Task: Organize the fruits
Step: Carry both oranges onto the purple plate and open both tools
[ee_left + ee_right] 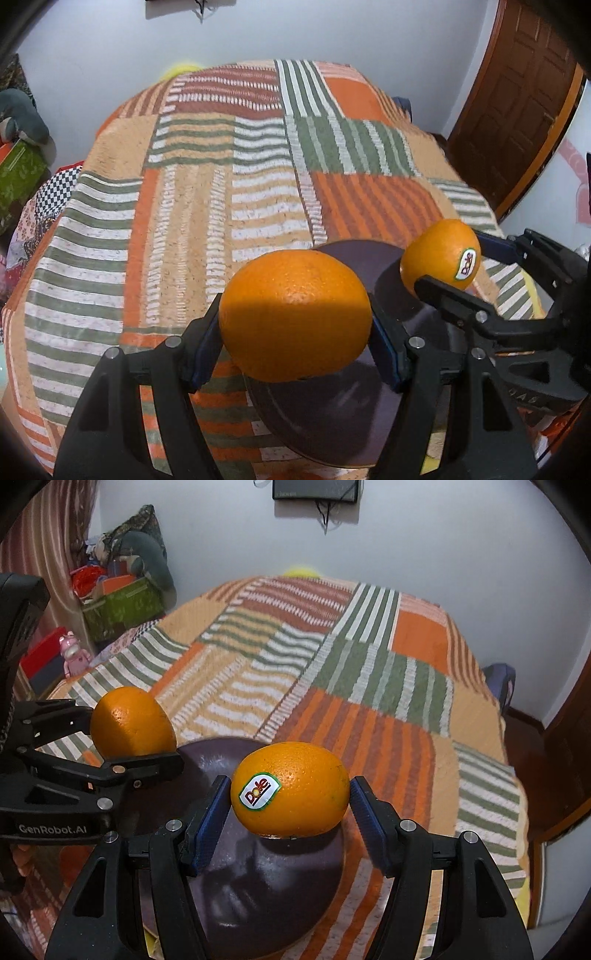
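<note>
The left gripper [295,332] holds a plain orange [295,314] between its blue pads [384,350], both pads pressed against the fruit's sides. The orange hangs above a dark plate [332,424] that lies on a striped blanket [184,203] of orange, green and white patches. To the right, the right gripper [443,266] reaches in with a second orange [439,254] (this one bears a Dole sticker [467,264]) between its fingers, over the plate's far edge. The two oranges are near each other but apart. Behind the blanket stands a pale wall, with a brown door [517,110] at the right.
</note>
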